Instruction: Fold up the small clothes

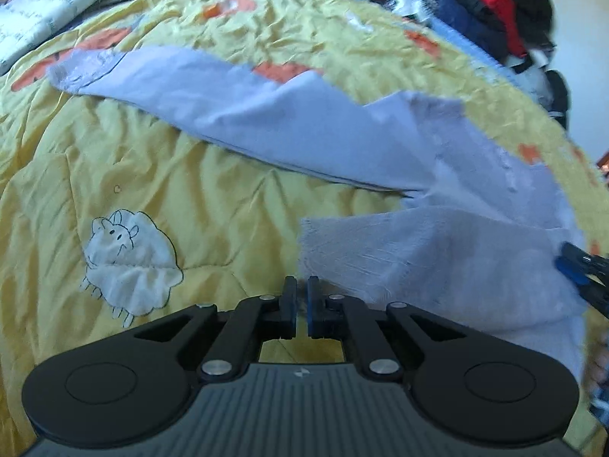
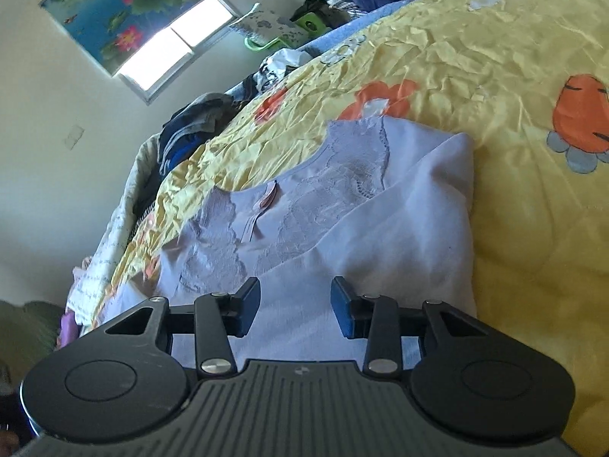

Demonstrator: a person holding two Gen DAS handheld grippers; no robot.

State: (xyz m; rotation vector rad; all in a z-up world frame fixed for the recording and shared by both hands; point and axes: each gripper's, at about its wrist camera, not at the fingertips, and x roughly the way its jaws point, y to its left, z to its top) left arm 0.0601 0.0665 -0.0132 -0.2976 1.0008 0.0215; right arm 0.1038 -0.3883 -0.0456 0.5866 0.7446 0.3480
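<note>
Item: pale lilac garment [image 1: 342,122], lace-trimmed, spread on yellow quilt [image 1: 190,190] of a bed; fold only begun.
Detail: one flap lies turned over near the left gripper [image 1: 302,306], fingers nearly closed, nothing visibly between them. Right gripper [image 2: 296,306] hovers over the fabric, fingers half open, empty. Remaining folds outstanding.

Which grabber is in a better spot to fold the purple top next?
Probably the right gripper. Its jaws are open, right over the purple top, ready to pinch cloth. The left gripper is shut, down by a sleeve edge above the yellow quilt, and would have to open first.
</note>
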